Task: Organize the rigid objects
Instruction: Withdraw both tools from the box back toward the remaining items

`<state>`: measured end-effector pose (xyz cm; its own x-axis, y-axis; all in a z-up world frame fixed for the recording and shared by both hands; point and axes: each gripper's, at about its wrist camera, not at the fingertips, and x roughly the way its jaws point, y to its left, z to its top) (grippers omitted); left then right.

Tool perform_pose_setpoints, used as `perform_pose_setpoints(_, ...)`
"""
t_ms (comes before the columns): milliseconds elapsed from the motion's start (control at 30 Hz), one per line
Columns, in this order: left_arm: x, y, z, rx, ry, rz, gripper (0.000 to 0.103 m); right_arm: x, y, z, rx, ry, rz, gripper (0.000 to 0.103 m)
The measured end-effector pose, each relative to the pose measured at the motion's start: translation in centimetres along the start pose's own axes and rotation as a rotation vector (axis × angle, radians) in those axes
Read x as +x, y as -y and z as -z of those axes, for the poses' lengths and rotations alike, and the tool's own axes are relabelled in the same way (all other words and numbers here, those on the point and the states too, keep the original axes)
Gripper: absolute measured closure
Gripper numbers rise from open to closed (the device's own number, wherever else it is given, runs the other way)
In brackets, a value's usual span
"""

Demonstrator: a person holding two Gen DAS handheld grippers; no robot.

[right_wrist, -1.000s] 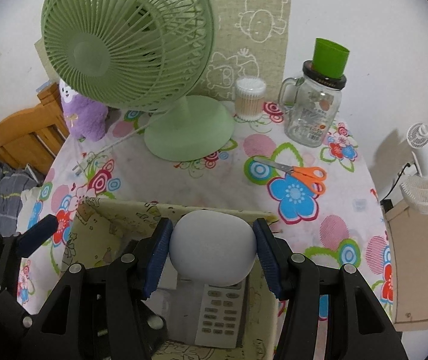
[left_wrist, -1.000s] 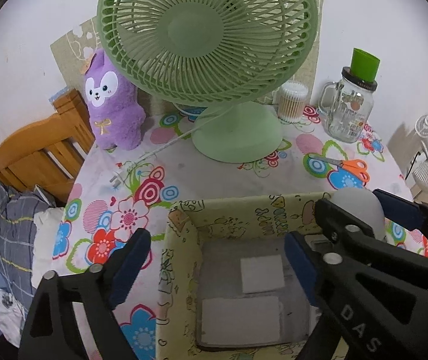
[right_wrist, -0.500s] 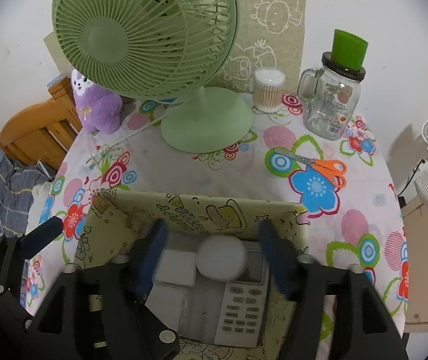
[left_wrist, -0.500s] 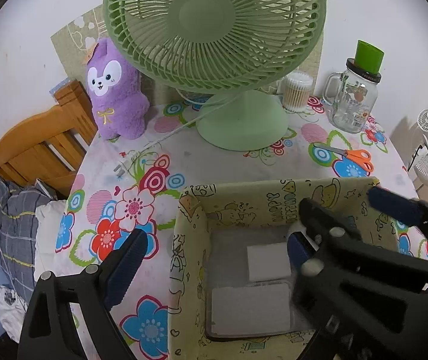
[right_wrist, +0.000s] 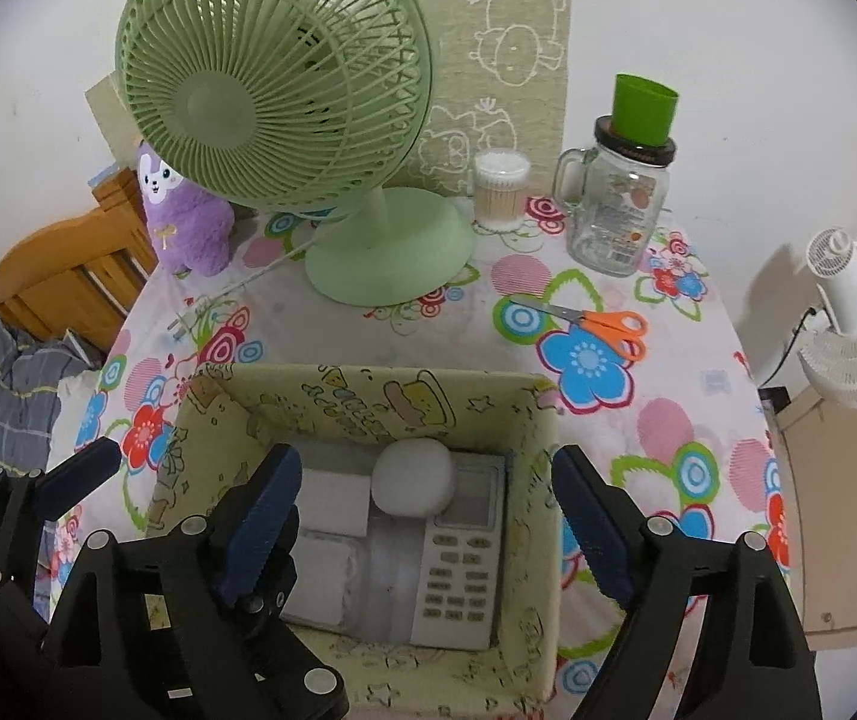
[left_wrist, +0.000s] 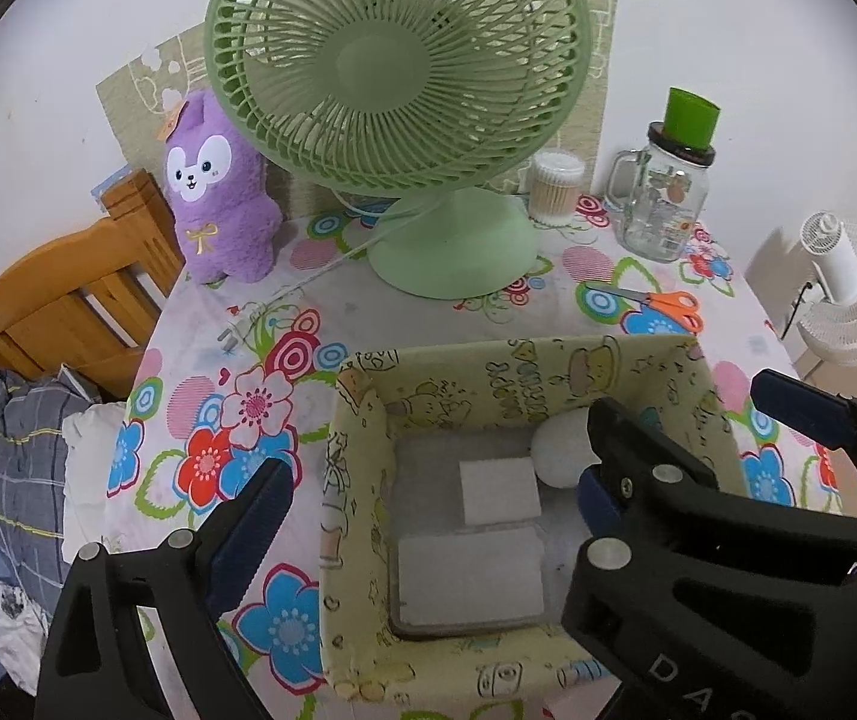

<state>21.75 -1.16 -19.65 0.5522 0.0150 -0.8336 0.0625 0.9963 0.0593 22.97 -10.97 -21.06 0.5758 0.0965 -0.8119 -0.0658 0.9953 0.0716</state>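
While both grippers hang over the yellow cartoon-print box (right_wrist: 368, 408), contents and surroundings read as follows.

Item 1: white rounded object (right_wrist: 413, 478), lying loose inside the box by its far wall, resting partly on the top end of a white remote (right_wrist: 464, 564) (keypad facing up, along the box's right wall).
Item 2: two white flat blocks (left_wrist: 497, 491) in the box's left half, one behind the other, the nearer one on a dark tray-like piece; exact nature can't be told.
Item 3: right gripper (right_wrist: 428, 516), jaws spread wide w/ nothing between them, blue pads either side of the box interior, above the contents.
Item 4: left gripper (left_wrist: 422, 510), jaws also wide apart and holding nothing; left finger outside the box's left wall over the tablecloth, right finger over the box interior.

Table (right_wrist: 476, 300), floral cloth: box sits at near edge, approx. centre. Green desk fan (right_wrist: 284, 90) at far edge, centre-left. Purple plush (left_wrist: 218, 192) at far-left corner. Cotton-swab tub (right_wrist: 500, 186) at far edge, just right of fan base. Glass mug-jar (right_wrist: 620, 204) at far-right corner, green cup (right_wrist: 643, 102) on its lid. Orange-handled scissors (right_wrist: 602, 324) flat on the cloth toward the right edge, betw. jar and box. White fan (right_wrist: 848, 324) stands off the table, beyond its right edge; wooden chair (left_wrist: 68, 300) beyond the left edge.
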Motion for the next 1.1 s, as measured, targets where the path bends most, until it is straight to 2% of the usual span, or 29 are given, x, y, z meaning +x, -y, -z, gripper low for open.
perform_pose_setpoints(267, -2.2, 0.0, 0.8, 0.008, 0.027, 0.013, 0.002, -2.6, -0.1, 1.0, 0.011, 0.034, 0.015, 0.013)
perform_pose_setpoints(1100, -8.7, -0.2, 3.6, 0.021, 0.106, 0.040, 0.000, -9.7, -0.8, 4.1, 0.031, 0.116, 0.036, 0.007)
